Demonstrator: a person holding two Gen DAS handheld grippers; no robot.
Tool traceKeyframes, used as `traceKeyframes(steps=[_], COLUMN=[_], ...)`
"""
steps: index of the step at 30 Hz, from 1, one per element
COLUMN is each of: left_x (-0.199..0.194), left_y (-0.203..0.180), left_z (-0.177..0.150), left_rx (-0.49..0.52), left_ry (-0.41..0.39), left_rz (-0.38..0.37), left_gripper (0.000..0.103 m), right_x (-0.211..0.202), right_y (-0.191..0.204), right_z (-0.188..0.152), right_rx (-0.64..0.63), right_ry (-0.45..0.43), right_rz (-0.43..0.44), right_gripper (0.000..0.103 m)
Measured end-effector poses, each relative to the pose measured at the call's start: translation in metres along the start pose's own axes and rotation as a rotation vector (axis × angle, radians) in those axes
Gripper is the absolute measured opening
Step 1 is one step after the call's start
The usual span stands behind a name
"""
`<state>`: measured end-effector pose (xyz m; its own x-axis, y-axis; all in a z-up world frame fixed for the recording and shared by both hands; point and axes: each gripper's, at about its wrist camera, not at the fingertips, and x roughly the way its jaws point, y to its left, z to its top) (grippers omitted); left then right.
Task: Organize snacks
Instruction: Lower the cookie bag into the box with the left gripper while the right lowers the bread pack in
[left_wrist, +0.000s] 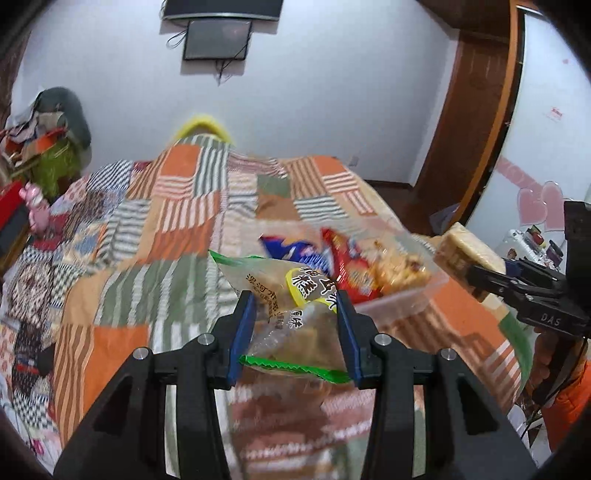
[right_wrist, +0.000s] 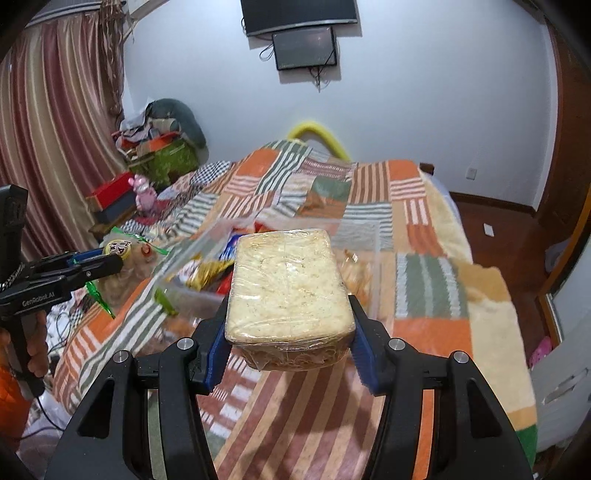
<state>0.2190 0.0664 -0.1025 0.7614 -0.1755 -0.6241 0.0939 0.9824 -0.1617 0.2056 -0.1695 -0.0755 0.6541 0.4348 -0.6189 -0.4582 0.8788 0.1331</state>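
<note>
My left gripper (left_wrist: 295, 306) is shut on a clear snack bag with green edges and a yellow label (left_wrist: 291, 306), held above the bed. It also shows at the left of the right wrist view (right_wrist: 122, 251). My right gripper (right_wrist: 288, 314) is shut on a plastic-wrapped pale cake block (right_wrist: 288, 291), which also shows in the left wrist view (left_wrist: 465, 251). A clear plastic box (left_wrist: 399, 299) on the bed holds red, blue and orange snack packets (left_wrist: 351, 266). The box lies just beyond both grippers; in the right wrist view (right_wrist: 192, 291) the block hides part of it.
A patchwork quilt (left_wrist: 155, 229) covers the bed. A cluttered pile and red box (right_wrist: 114, 195) sit at the bed's far left by the curtain. A white wall with a screen (right_wrist: 303, 48) is behind. Wooden floor (right_wrist: 495, 236) lies to the right.
</note>
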Motion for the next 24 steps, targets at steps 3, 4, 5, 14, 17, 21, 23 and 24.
traceKeyframes(steps=[3, 4, 5, 14, 17, 21, 23, 24], left_x=[0.014, 0.021, 0.027, 0.074, 0.087, 0.106, 0.112, 0.113], left_y=[-0.009, -0.011, -0.012, -0.014, -0.012, -0.009, -0.010, -0.010], left_z=[0.012, 0.016, 0.019, 0.039, 0.043, 0.048, 0.049, 0.049], left_rx=[0.010, 0.013, 0.017, 0.018, 0.014, -0.004, 0.001, 0.003], left_ry=[-0.006, -0.004, -0.002, 0.022, 0.024, 0.034, 0.033, 0.033], left_rz=[-0.018, -0.024, -0.027, -0.032, -0.015, 0.002, 0.012, 0.015], left_gripper=[0.043, 0.043, 0.043, 0.043, 0.043, 0.043, 0.043, 0.043], right_x=[0.004, 0.006, 0.009, 0.037, 0.052, 0.073, 0.083, 0.087], right_y=[-0.005, -0.006, -0.007, -0.016, -0.019, -0.019, -0.021, -0.022], right_z=[0.009, 0.012, 0.015, 0.029, 0.031, 0.031, 0.031, 0.031], right_rx=[0.003, 0.002, 0.000, -0.016, -0.024, -0.030, -0.031, -0.031], right_ry=[-0.018, -0.023, -0.027, -0.022, -0.004, 0.027, 0.046, 0.053], right_rz=[-0.015, -0.022, -0.030, -0.070, -0.078, -0.088, -0.092, -0.095], right_gripper=[0.053, 0.053, 0.053, 0.053, 0.053, 0.053, 0.053, 0.053])
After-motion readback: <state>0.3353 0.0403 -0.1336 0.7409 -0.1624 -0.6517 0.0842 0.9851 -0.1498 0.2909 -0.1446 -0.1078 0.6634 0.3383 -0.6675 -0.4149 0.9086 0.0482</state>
